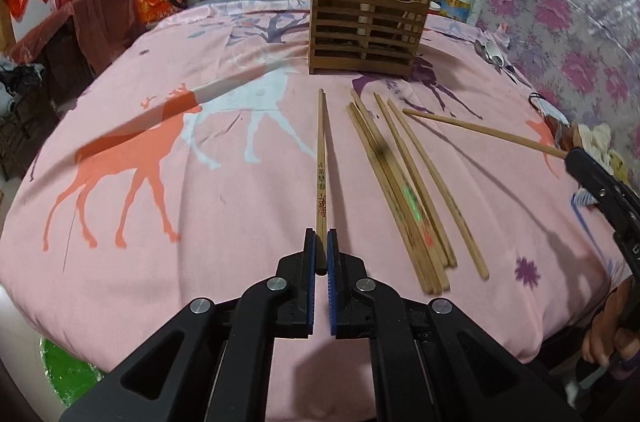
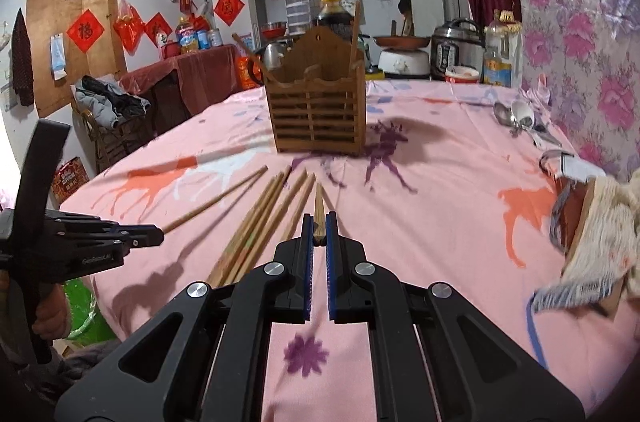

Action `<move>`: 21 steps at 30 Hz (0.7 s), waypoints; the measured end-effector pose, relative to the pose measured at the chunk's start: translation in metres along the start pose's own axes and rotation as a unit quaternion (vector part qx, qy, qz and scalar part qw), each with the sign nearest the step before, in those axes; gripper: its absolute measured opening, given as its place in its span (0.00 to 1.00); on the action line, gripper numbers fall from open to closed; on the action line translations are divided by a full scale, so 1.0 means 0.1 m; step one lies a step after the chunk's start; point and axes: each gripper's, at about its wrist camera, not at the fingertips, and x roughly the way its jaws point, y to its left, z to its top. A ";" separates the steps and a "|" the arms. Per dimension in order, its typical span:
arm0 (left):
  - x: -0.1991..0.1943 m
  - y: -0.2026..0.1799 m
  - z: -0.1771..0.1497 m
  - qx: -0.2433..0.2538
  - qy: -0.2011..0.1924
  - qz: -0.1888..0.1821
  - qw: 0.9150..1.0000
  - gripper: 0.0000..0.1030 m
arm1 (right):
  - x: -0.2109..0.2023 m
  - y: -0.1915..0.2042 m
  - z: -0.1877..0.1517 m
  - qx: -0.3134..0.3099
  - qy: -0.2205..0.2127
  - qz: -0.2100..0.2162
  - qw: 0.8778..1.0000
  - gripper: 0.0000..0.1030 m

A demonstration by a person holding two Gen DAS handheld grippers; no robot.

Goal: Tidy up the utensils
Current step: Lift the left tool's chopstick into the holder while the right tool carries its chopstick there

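Left gripper [image 1: 321,242] is what I am working with first: its blue pads are pinching the thick butt end of a printed chopstick [image 1: 321,166], jaws nearly together, and the stick is running straight ahead along the fingers. I am judging that grip at the very end is leaving the whole length free to drop into a slot tip first. The right gripper [image 2: 319,228] is likewise clamping the end of another chopstick [image 2: 319,206], jaws drawn in to the width of the wood; that stick is pointing forward too, towards the rack.

Just beside these, loose chopsticks [image 1: 404,190] are lying fanned on the pink deer-print cloth of the worktop [image 1: 200,262], butt ends towards me, so each one is offering the same end for picking.

Farther on, the slatted wooden holder [image 1: 366,26] is standing upright, open-topped, with a few chopsticks already leaning inside. Off to the right, near the floral wall covering, some spoons [image 2: 516,116] are waiting on the cloth, well apart from the holder.
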 end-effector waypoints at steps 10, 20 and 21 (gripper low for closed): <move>0.12 0.11 0.56 -0.013 0.035 -0.016 0.999 0.05 | 0.14 -0.05 0.44 0.002 -0.030 0.004 1.000 0.06; -0.01 0.12 0.98 -0.016 0.012 -0.016 1.000 0.05 | 0.30 -0.13 0.77 0.012 -0.042 0.010 0.999 0.06; -0.04 0.11 1.05 -0.016 0.001 -0.015 1.000 0.05 | 0.30 -0.13 0.80 0.012 -0.044 0.011 0.999 0.06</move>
